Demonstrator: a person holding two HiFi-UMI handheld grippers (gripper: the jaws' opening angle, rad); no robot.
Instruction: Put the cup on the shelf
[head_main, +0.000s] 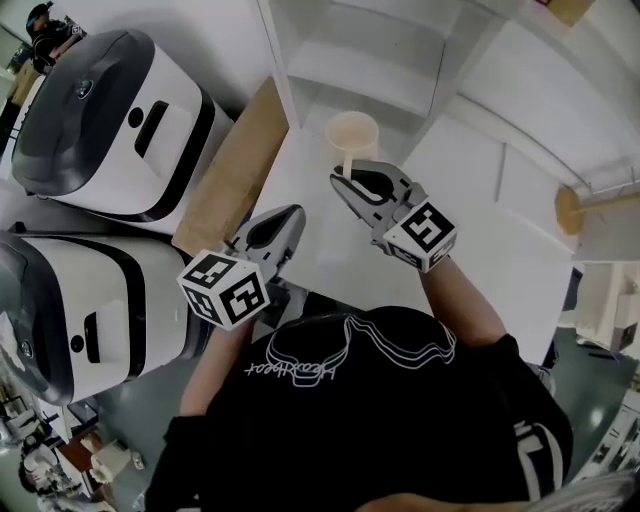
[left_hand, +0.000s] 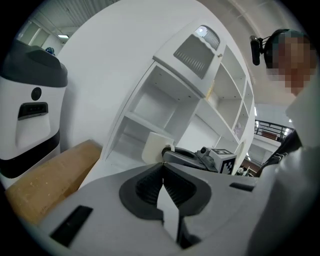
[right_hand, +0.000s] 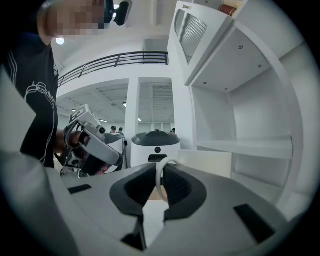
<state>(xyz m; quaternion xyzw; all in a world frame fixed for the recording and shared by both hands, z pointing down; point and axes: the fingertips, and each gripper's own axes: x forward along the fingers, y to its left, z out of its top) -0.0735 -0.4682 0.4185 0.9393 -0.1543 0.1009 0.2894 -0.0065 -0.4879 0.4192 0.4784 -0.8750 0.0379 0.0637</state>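
Observation:
A cream cup (head_main: 352, 134) hangs by its handle from my right gripper (head_main: 344, 180), which is shut on that handle, just in front of the white shelf unit (head_main: 400, 62). In the right gripper view the thin handle loop (right_hand: 158, 181) sits pinched between the jaws, and the cup body (right_hand: 206, 162) lies beyond them next to the shelf boards (right_hand: 245, 146). My left gripper (head_main: 296, 213) is shut with nothing in it, lower left of the cup. The left gripper view shows its closed jaws (left_hand: 163, 166), with the cup (left_hand: 157, 147) and the right gripper (left_hand: 194, 156) ahead.
Two large white-and-black machines (head_main: 112, 120) (head_main: 78, 312) stand at the left. A brown board (head_main: 234, 172) lies between them and the white surface (head_main: 500, 250). A wooden roll end (head_main: 570, 210) shows at the right edge.

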